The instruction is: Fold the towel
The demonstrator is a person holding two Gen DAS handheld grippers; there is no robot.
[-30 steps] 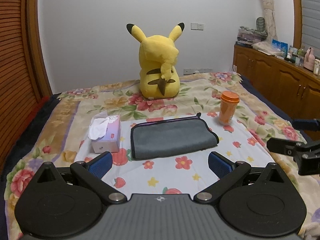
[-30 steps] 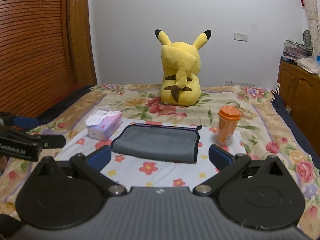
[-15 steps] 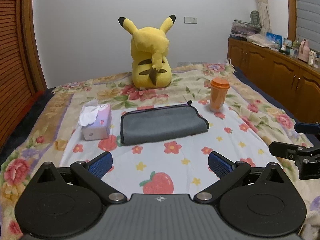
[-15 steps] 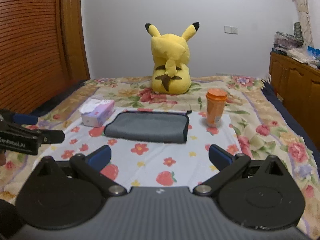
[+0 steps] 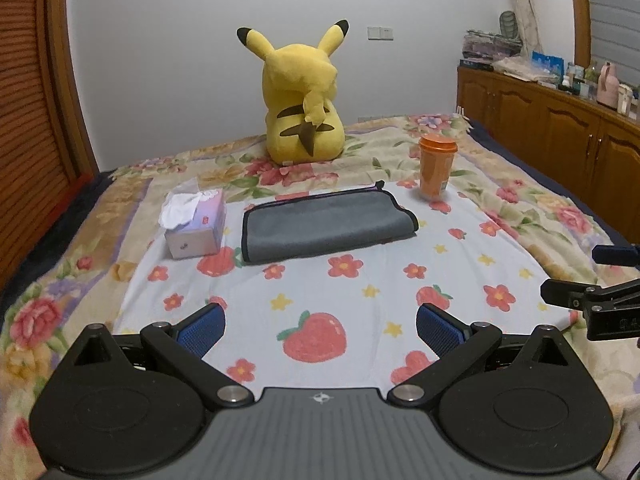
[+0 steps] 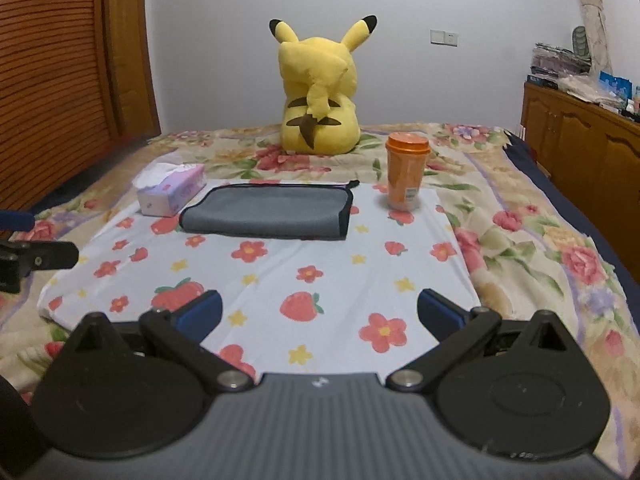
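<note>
The grey towel (image 5: 326,224) with its dark edging lies folded flat on a white sheet (image 5: 360,292) printed with strawberries and flowers, spread over the floral bedcover (image 5: 536,208) of a bed. It sits toward the far part of the sheet, between a tissue box (image 5: 196,224) on its left, just beside it, and an orange cup (image 5: 436,164) with a lid on its right, a little apart. Behind them a yellow plush (image 5: 304,104) sits upright with its back to both cameras, near the white wall. The left claw (image 5: 320,326) hangs over the near part of the sheet, its blue-padded fingers (image 5: 202,330) spread wide with nothing between them, well short of the towel. The right claw (image 6: 320,312) is likewise wide and holds nothing, also above the near edge of the sheet. Each claw shows at the edge of the other's view: the right one (image 5: 600,304) to the right, the left one (image 6: 24,256) to the left. A wooden cabinet (image 5: 560,120) runs along the right side of the room, its top crowded with small items.
</note>
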